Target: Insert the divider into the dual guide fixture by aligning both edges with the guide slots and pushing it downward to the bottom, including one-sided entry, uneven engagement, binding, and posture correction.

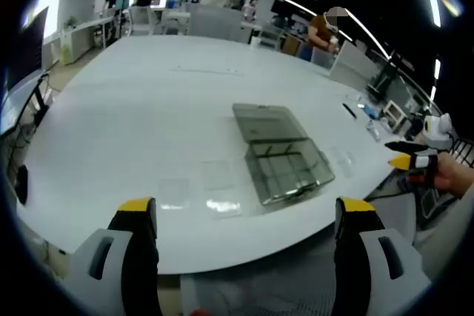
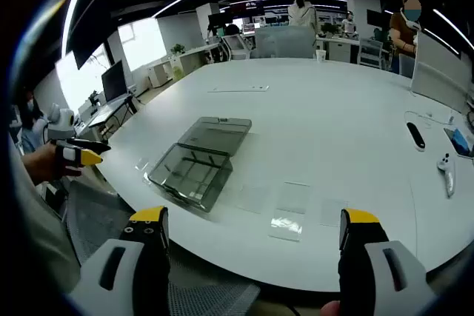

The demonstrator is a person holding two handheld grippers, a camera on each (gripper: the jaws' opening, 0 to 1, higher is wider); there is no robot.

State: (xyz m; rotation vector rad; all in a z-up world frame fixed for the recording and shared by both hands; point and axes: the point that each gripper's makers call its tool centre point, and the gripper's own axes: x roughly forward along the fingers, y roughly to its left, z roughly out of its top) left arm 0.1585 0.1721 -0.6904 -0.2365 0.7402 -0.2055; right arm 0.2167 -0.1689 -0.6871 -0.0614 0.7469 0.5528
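Note:
The dual guide fixture point(image 1: 287, 170) point(image 2: 191, 174) is a clear plastic box with inner slots, its lid point(image 1: 268, 122) point(image 2: 216, 135) lying open on the white table. Several clear flat dividers lie beside it, one point(image 1: 222, 206) point(image 2: 286, 226) close to the table's near edge. My left gripper point(image 1: 246, 209) hangs open in front of the table edge, short of the box, with nothing between its jaws. It is also seen at the left of the right gripper view, as the left gripper point(image 2: 80, 155) in a hand. My right gripper point(image 2: 255, 220) point(image 1: 409, 160) is open too, empty, off the table edge.
The white table point(image 1: 163, 101) point(image 2: 333, 109) is large and oval. A black remote point(image 2: 415, 135) and a white device point(image 2: 446, 169) lie toward one end. A mesh chair point(image 2: 185, 290) stands below the edge. People and desks are far behind.

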